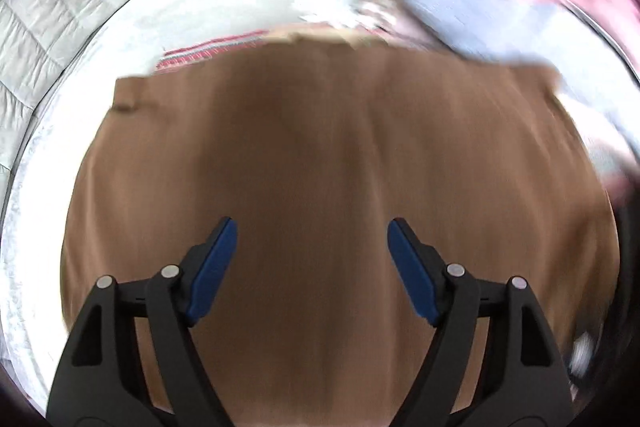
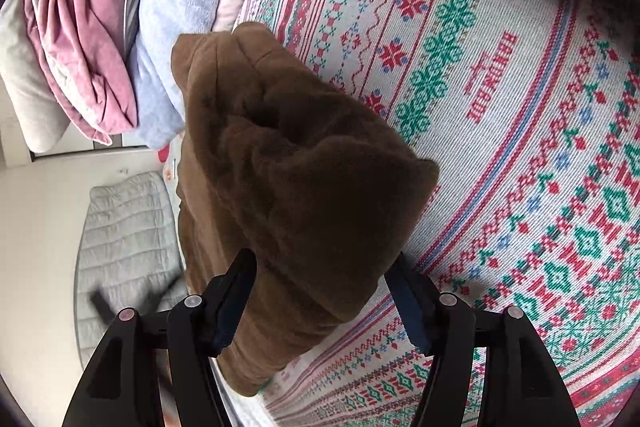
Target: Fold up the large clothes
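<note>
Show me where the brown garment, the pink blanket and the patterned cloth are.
brown garment (image 2: 304, 187): right wrist view, on its bunched middle.
pink blanket (image 2: 84, 27): right wrist view, on its folded side.
patterned cloth (image 2: 520, 147): right wrist view, on a bare stretch.

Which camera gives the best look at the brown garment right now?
The right wrist view: the brown garment is sharp there, bunched in fuzzy folds on the patterned cloth. The left wrist view shows it only as a flat, motion-blurred brown sheet.

At the bottom of each frame, each hand-held gripper, left (image 1: 312, 231) and right (image 2: 322, 263), is showing black angular arms, silver round rivets and blue finger pads (image 1: 212, 267).
</note>
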